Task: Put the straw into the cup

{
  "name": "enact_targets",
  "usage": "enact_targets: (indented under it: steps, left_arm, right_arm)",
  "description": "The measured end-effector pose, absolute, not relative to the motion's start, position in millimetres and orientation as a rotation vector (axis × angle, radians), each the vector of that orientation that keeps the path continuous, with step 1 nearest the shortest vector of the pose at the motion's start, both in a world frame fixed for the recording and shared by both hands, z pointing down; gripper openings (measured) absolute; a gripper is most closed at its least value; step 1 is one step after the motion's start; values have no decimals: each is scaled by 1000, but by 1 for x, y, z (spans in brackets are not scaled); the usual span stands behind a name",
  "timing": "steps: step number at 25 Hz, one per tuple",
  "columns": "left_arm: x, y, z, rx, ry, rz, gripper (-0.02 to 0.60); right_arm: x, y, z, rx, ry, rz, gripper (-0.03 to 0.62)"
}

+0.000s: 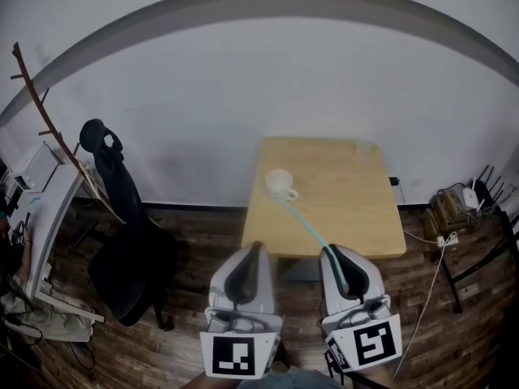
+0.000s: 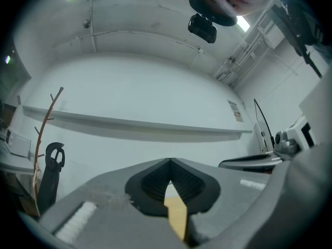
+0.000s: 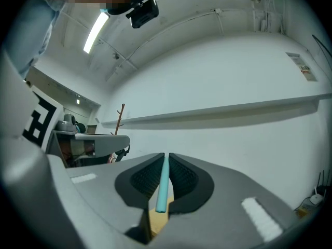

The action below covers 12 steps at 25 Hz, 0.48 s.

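Note:
A white cup [image 1: 279, 184] with a handle stands upright on the left part of the small wooden table [image 1: 349, 209]. My right gripper [image 1: 329, 251] hangs at the table's near edge, shut on a long teal straw [image 1: 306, 228]. The straw reaches forward and left, and its far tip ends just short of the cup's near side. In the right gripper view the straw [image 3: 163, 185] lies pinched between the ribbed pads, and the gripper [image 3: 166, 155] points at the white wall. My left gripper [image 1: 256, 246] is beside it, off the table's near left corner, shut with nothing held [image 2: 170, 160].
A black chair [image 1: 130, 258] with a dark jacket stands left of the table, near a coat rack [image 1: 40, 108] and a white desk [image 1: 45, 209]. Cables and a white router [image 1: 468, 197] lie on the wooden floor at the right. A white wall rises behind the table.

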State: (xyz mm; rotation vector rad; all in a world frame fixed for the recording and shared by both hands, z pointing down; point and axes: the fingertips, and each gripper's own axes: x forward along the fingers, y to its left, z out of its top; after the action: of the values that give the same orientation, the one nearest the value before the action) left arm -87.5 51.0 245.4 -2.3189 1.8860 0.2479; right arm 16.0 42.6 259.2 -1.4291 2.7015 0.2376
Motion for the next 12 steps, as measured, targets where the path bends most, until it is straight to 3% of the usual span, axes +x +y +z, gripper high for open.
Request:
enact_targets:
  steps: [12]
  left_arm:
    - [-111,-19,249,-2383,1831,268,17]
  right_arm:
    - [-3,-22,257,-1516,2669,267,32]
